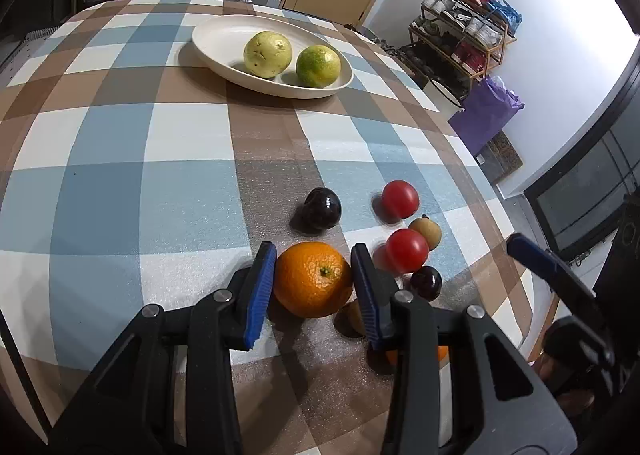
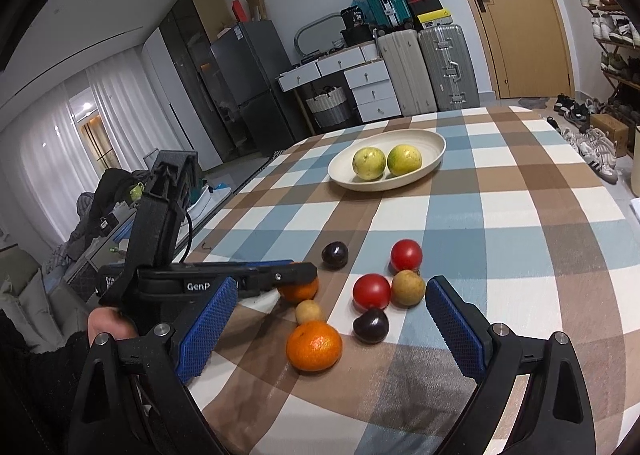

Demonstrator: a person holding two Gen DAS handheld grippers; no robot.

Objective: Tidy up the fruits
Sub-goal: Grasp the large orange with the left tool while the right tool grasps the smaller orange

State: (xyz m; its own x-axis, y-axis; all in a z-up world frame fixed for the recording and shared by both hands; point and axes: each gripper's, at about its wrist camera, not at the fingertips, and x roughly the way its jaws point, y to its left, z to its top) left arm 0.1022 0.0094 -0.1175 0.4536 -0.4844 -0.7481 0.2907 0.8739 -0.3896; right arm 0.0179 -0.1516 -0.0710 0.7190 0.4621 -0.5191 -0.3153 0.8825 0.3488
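My left gripper [image 1: 313,249] has its blue pads pressed on both sides of an orange [image 1: 312,279] that rests on the checked tablecloth. Around it lie two dark plums [image 1: 321,208], two red tomatoes [image 1: 407,250], a brown longan [image 1: 426,231] and a second orange [image 2: 314,345]. A cream plate [image 1: 216,39] further back holds a yellow-green guava [image 1: 267,54] and a green citrus [image 1: 318,66]. My right gripper [image 2: 332,289] hovers open over the near fruits with nothing between its fingers. A small longan [image 2: 308,311] lies between the two oranges.
The table's right edge [image 1: 516,239] runs close to the fruit cluster. Beyond it stand a shoe rack [image 1: 460,27] and a purple bag [image 1: 486,111]. Suitcases [image 2: 444,67] and drawers stand behind the table.
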